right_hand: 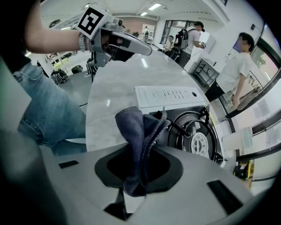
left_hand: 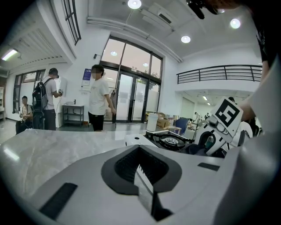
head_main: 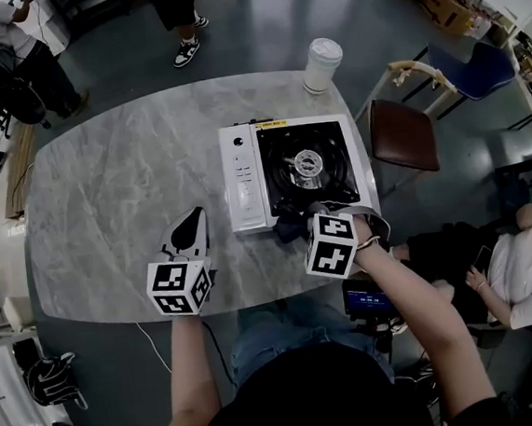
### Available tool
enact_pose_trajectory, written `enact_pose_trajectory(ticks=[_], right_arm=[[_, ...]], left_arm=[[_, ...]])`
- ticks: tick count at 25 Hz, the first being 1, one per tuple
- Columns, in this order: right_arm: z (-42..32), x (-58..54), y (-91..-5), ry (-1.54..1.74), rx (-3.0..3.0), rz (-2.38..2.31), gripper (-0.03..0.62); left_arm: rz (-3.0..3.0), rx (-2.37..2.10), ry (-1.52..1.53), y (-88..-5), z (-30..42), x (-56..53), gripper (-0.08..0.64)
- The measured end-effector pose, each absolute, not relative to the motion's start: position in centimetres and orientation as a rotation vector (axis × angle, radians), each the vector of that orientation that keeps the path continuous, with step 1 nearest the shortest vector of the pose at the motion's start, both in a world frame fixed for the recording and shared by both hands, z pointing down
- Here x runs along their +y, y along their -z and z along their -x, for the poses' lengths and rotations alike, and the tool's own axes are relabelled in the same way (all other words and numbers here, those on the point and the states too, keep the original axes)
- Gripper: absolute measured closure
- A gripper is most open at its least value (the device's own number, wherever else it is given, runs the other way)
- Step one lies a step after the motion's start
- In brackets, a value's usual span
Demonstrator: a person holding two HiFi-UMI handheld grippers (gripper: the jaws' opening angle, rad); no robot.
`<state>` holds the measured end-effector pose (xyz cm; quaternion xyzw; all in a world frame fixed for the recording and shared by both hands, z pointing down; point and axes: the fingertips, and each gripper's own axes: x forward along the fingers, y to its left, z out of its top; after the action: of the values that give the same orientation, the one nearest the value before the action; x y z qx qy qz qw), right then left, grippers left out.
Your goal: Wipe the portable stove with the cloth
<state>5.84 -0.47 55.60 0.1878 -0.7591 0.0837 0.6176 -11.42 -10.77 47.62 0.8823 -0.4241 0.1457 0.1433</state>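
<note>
Right hand-held gripper clamped on the dark blue cloth; the bunched cloth sits at the near edge of the portable stove, by the black burner tray. Left hand-held gripper has its jaws together on nothing, over the grey marble tabletop, left of the stove and apart from it.

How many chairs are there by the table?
2. A brown chair stands right beside the table, on its right. A blue chair stands farther right, behind the brown one. More may be hidden outside the picture.
</note>
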Motion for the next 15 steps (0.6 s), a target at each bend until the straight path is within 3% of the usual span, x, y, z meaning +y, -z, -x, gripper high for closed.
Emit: enact_pose_trajectory(ticks=[15], right_arm=[[-14.6,0.4,-55.6,-0.373,-1.707,-0.558,0.515]], left_arm=[[-2.580,-1.177,-0.427,-47.2,8.3,-11.0,0.552]])
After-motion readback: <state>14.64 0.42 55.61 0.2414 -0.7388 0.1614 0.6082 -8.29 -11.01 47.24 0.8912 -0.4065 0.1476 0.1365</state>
